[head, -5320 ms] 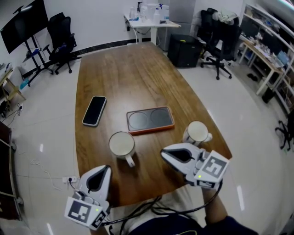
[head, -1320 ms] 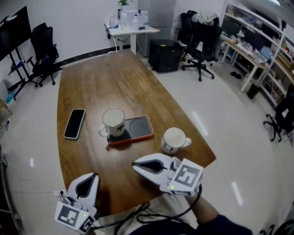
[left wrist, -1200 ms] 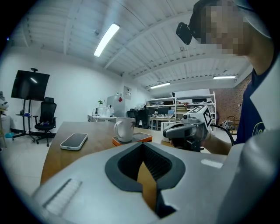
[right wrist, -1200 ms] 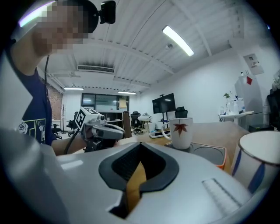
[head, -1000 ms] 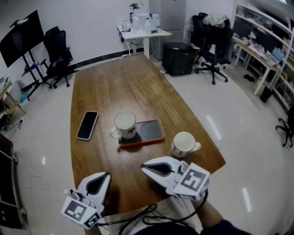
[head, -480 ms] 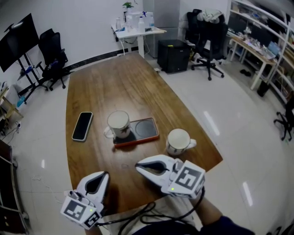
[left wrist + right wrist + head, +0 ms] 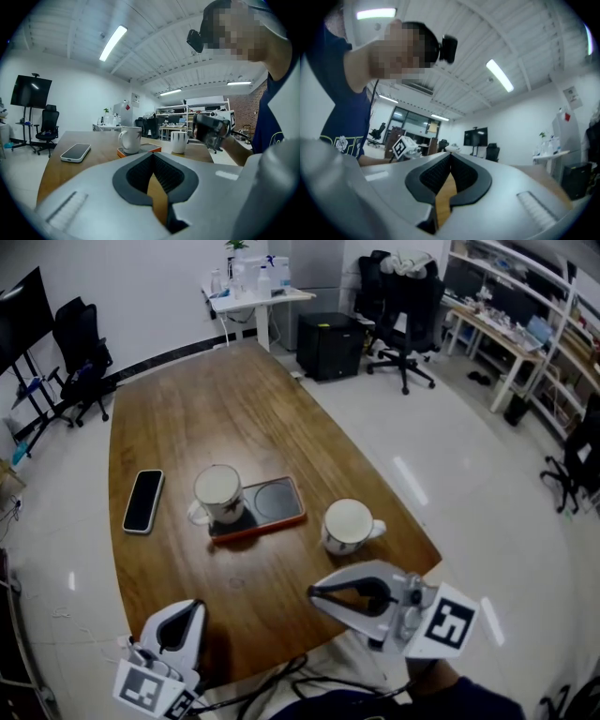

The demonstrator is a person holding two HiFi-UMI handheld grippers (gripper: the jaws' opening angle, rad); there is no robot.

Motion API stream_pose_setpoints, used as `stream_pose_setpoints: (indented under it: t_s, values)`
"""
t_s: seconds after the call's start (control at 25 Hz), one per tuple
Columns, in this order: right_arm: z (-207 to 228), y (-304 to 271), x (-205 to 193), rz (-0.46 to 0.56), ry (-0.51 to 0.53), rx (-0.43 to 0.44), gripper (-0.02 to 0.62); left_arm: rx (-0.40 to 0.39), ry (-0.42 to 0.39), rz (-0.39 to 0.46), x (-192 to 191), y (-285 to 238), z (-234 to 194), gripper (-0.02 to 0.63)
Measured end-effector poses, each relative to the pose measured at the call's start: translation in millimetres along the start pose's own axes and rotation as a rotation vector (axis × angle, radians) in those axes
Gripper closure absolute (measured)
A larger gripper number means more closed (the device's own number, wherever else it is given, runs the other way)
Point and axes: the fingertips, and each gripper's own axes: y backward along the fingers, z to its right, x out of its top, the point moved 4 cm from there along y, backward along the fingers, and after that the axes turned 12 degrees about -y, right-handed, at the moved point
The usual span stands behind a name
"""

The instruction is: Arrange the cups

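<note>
A white mug (image 7: 217,493) stands on the left half of a dark, orange-rimmed tray (image 7: 274,501) in the middle of the wooden table. A second white mug (image 7: 349,525) stands on the bare wood to the tray's right, its handle pointing right. My left gripper (image 7: 192,606) rests shut and empty at the table's near edge, left of both mugs. My right gripper (image 7: 315,592) is shut and empty, lifted above the near edge just in front of the second mug. In the left gripper view, both mugs (image 7: 131,139) (image 7: 178,142) stand beyond the shut fingertips (image 7: 152,154).
A black phone (image 7: 142,501) lies on the table left of the tray. The table's right edge (image 7: 412,531) runs close to the second mug. Office chairs, a black cabinet and desks stand on the floor beyond the table.
My right gripper has risen and swung to the right, tipping upward. The left gripper stays put. Since the oldest frame, the left mug has gone from the bare table onto the tray.
</note>
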Motion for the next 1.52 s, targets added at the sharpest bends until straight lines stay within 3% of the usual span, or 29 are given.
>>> stream_pose_setpoints:
  t_s: [0.08,0.16,0.28,0.4,0.52,0.6,0.72,0.92,1.0,1.52]
  values:
    - [22,43,32,0.06,0.083,-0.106,0.558,-0.001,0.003,-0.003,1,-1,0,0.603]
    - [52,81,44,0.077,0.119,-0.192,0.395,-0.004,0.002,-0.002,0,-1,0,0.603]
    - [89,101,31,0.048,0.041,-0.22,0.293,-0.006,0.003,-0.001,-1,0,0,0.603]
    - [106,92,-4,-0.085,0.042,-0.213,0.216,-0.006,0.006,-0.002,-1,1,0,0.603]
    - [110,69,-27,-0.222,0.115,-0.269,0.201,-0.005,0.01,-0.001,-1,0,-1,0.603]
    - [110,53,-36,-0.303,0.12,-0.291,0.15,-0.002,0.011,-0.005,-2,0,-1,0.603]
    - [115,37,-46,-0.367,0.049,-0.284,0.124,-0.002,0.006,-0.006,-2,1,0,0.603]
    - [127,33,-51,-0.288,-0.138,-0.255,0.143,-0.01,0.002,-0.008,-1,-1,1,0.603]
    - [130,35,-52,-0.281,-0.14,-0.292,0.215,-0.012,0.0,-0.008,-1,-1,2,0.603]
    - [141,30,-50,-0.246,-0.134,-0.415,0.216,-0.016,-0.027,0.001,1,-5,2,0.603]
